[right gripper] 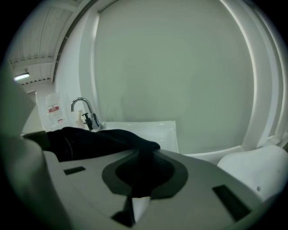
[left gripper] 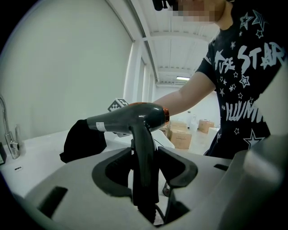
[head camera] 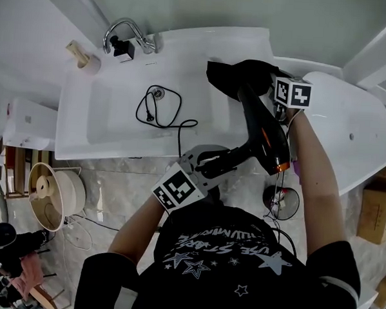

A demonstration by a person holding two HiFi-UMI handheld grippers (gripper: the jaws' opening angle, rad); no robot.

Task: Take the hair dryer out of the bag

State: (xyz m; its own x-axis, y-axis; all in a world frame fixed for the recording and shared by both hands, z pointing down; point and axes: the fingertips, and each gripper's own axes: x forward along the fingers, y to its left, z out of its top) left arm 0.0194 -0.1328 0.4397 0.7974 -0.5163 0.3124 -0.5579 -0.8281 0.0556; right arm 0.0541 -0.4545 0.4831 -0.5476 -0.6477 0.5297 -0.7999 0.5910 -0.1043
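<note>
The dark grey hair dryer [head camera: 265, 138] with an orange ring hangs over the basin's right end. My left gripper [head camera: 221, 162] is shut on its handle [left gripper: 144, 170], which stands upright between the pads. The nozzle [left gripper: 96, 124] points at the black bag [head camera: 239, 74] and its tip meets the bag's edge. I cannot tell whether the tip is still inside. My right gripper [head camera: 274, 84] is shut on a fold of the bag [right gripper: 139, 166], whose dark cloth [right gripper: 90, 141] spreads to the left. The dryer's black cord [head camera: 160, 110] lies coiled in the basin.
A white basin counter [head camera: 110, 133] carries a chrome faucet [head camera: 125, 34] and a black dispenser [head camera: 125, 49] at the back. A white bathtub [head camera: 356, 127] stands to the right, with cardboard boxes [head camera: 377, 212] beyond it. A round white appliance [head camera: 52, 195] sits on the floor at the left.
</note>
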